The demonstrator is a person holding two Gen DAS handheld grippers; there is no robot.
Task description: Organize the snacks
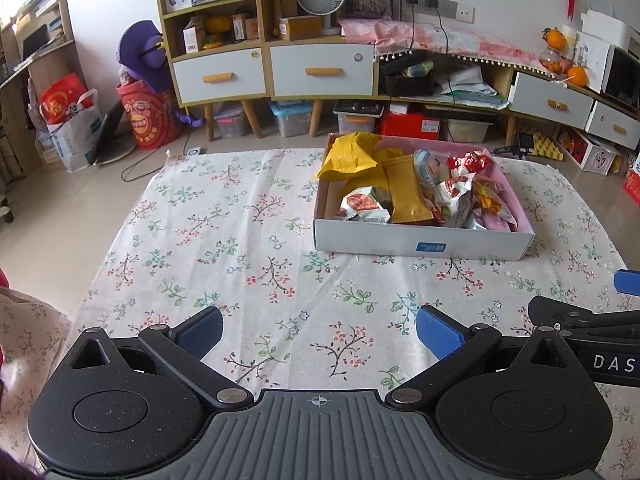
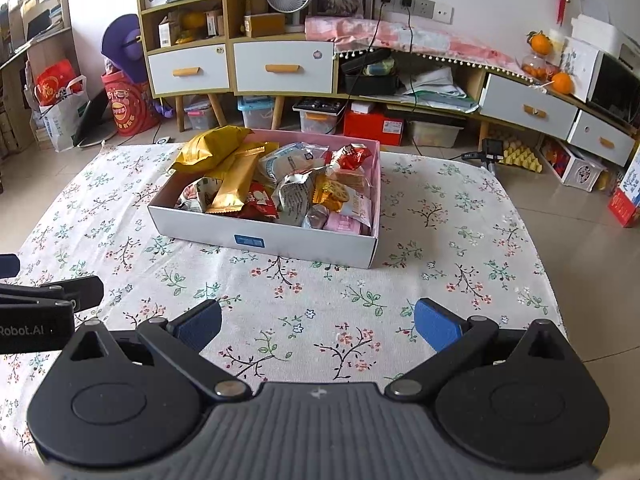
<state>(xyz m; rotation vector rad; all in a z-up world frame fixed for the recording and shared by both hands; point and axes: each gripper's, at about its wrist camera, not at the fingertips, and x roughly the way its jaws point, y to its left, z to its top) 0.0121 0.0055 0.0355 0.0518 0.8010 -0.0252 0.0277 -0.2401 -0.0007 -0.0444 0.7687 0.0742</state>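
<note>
1. our left gripper (image 1: 318, 332) and right gripper (image 2: 318, 326) hover wide apart, holding nothing.
2. the snack-filled box (image 1: 420, 242) sits toward the floral cloth's (image 1: 240, 220) far edge.

White letters "DAS" stand on the black body of the right gripper (image 1: 624, 284), which juts in at the edge of the left wrist view. In the right wrist view "Robot.AI" reads in pale letters on the black body of the left gripper (image 2: 12, 268) at the frame's left edge. The white snack box (image 2: 280, 236) carries a small blue label (image 2: 249, 241) on its near wall, but its print is too small to read, as is the printing on the snack wrappers.
</note>
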